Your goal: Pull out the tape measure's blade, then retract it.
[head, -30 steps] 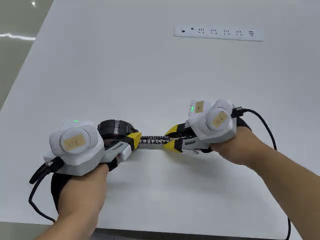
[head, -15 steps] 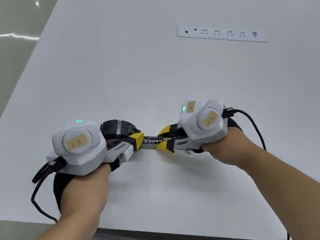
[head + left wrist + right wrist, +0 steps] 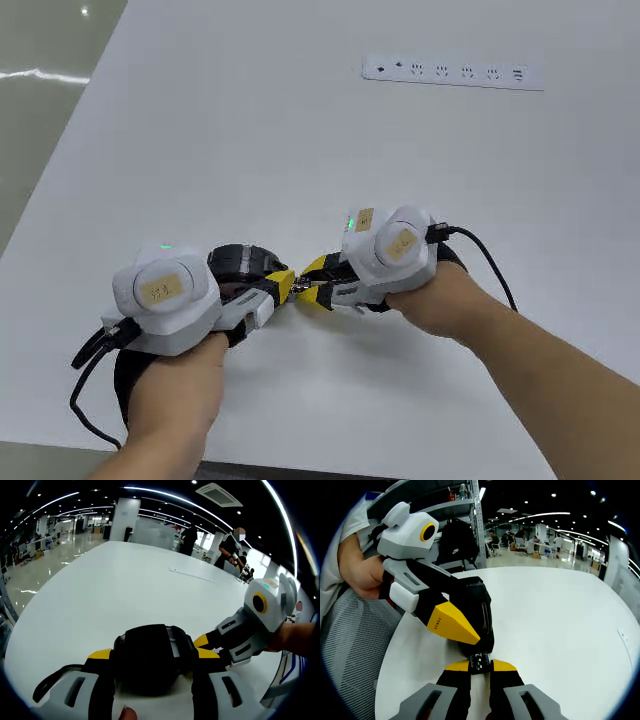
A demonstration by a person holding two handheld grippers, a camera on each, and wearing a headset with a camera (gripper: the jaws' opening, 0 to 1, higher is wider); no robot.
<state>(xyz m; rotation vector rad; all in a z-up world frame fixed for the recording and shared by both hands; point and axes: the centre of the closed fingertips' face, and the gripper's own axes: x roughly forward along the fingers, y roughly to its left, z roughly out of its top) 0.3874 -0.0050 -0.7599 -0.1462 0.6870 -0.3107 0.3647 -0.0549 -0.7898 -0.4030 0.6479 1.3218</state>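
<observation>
Right gripper view: the right hand-held gripper (image 3: 480,666) has its jaws pinched shut on the tip of the blade (image 3: 480,658). Just a short stub of blade shows outside the tape measure (image 3: 152,652). The left hand-held gripper (image 3: 272,288) clamps the tape measure from both sides, jaws spread only as wide as its black body, near the front of the bench (image 3: 250,130).

With so little blade out, this is either the very start of the pull or the last of the retraction. The stub is too small to say which. Either way, the next move needs the left side held steady and the right travelling straight along the blade's line, with no snap at the mouth.

A power strip (image 3: 453,73) lies well apart at the far side, and the path between the two hand-held grippers looks open.
</observation>
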